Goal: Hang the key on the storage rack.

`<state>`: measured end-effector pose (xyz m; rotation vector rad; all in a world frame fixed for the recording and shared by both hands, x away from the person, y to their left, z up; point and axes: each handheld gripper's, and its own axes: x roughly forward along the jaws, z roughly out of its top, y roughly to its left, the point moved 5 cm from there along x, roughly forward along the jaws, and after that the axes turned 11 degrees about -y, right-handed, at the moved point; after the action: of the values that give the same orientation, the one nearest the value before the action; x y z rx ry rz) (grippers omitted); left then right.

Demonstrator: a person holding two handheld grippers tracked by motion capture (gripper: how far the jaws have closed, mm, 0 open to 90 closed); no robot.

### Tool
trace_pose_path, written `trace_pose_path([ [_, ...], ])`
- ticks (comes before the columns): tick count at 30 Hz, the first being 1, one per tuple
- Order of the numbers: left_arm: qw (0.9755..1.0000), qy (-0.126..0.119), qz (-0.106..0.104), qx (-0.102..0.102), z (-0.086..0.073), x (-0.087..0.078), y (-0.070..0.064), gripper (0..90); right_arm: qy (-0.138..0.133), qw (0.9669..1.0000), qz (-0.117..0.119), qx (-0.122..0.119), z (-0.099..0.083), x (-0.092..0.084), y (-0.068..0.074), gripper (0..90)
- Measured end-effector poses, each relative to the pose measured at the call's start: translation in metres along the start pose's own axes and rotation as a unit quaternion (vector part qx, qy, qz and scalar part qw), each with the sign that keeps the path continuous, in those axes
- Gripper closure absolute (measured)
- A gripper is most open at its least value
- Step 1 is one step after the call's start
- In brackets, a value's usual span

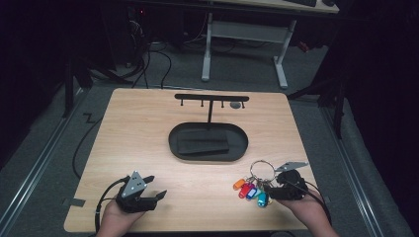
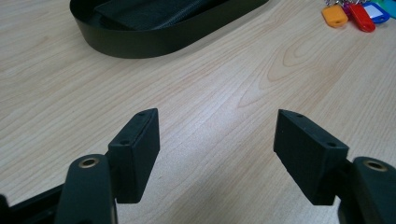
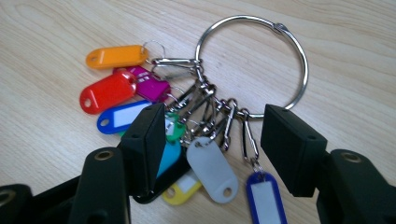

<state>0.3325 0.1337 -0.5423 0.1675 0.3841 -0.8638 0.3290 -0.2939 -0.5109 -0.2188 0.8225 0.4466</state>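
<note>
While lying flat on the table (image 1: 148,128) near its right front corner, key ring (image 3: 254,65) with its bunch of coloured tags (image 3: 116,88) not yet lifted. Judged to be early in the work: likely meant for the hook stand (image 1: 211,98) rising from the black oval tray (image 1: 173,143) at mid-table, well apart from the keys, with every peg but one looking bare (a small dark blob near the right end, too small to tell). Left to do, by that reading: grip, lift, carry across, hang.

Right gripper (image 3: 212,135) spread wide, jaws straddling the clips and tags at the near side of the ring, closed on nothing; whether a jaw touches a tag cannot be told. Seen from above, right gripper (image 1: 276,190) just beside the bunch, held in a hand (image 1: 309,207).

Left gripper (image 2: 217,140) also wide open, holding nothing, bare wood between its jaws, tray edge ahead; in the high view resting low at the front left (image 1: 157,192), well apart from the keys.
</note>
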Motion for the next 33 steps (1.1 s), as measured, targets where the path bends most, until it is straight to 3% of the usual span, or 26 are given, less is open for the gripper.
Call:
trace_pose_path([
  [5, 0.9999, 0.014, -0.001, 0.009, -0.003, -0.002, -0.002, 34.3, 0.029, 0.9995, 0.011, -0.01, 0.011, 0.007, 0.004, 41.3],
  [6, 0.9999, 0.012, -0.003, 0.004, -0.003, -0.003, -0.002, 34.7, 0.053, 0.9982, 0.013, -0.023, 0.016, 0.011, 0.008, 41.2],
  [10, 0.9998, 0.018, -0.006, 0.009, -0.004, -0.003, -0.005, 34.8, 0.076, 0.996, 0.021, -0.042, 0.024, 0.014, 0.014, 41.4],
  [11, 0.9996, 0.023, -0.01, 0.013, -0.005, -0.002, -0.006, 34.7, 0.098, 0.9932, 0.025, -0.057, 0.03, 0.019, 0.019, 42.3],
  [13, 0.9993, 0.03, -0.02, 0.014, -0.007, -0.001, -0.008, 34.6, 0.105, 0.9921, 0.027, -0.062, 0.033, 0.021, 0.021, 42.7],
  [17, 0.9988, 0.035, -0.031, 0.015, -0.008, 0.0, -0.011, 34.9, 0.139, 0.9856, 0.039, -0.088, 0.045, 0.034, 0.029, 45.6],
  [20, 0.9985, 0.038, -0.032, 0.022, -0.008, 0.001, -0.012, 34.8, 0.155, 0.9835, 0.042, -0.083, 0.052, 0.044, 0.03, 49.8],
  [26, 0.9986, 0.037, -0.034, 0.018, -0.01, 0.0, -0.01, 34.8, 0.195, 0.9787, 0.026, -0.059, 0.062, 0.065, 0.017, 58.7],
  [30, 0.9981, 0.043, -0.04, 0.02, -0.012, 0.001, -0.01, 34.8, 0.22, 0.9735, 0.018, -0.059, 0.064, 0.078, 0.009, 63.4],
  [33, 0.998, 0.042, -0.041, 0.021, -0.011, 0.001, -0.011, 34.8, 0.227, 0.972, 0.018, -0.059, 0.066, 0.083, 0.007, 63.9],
])
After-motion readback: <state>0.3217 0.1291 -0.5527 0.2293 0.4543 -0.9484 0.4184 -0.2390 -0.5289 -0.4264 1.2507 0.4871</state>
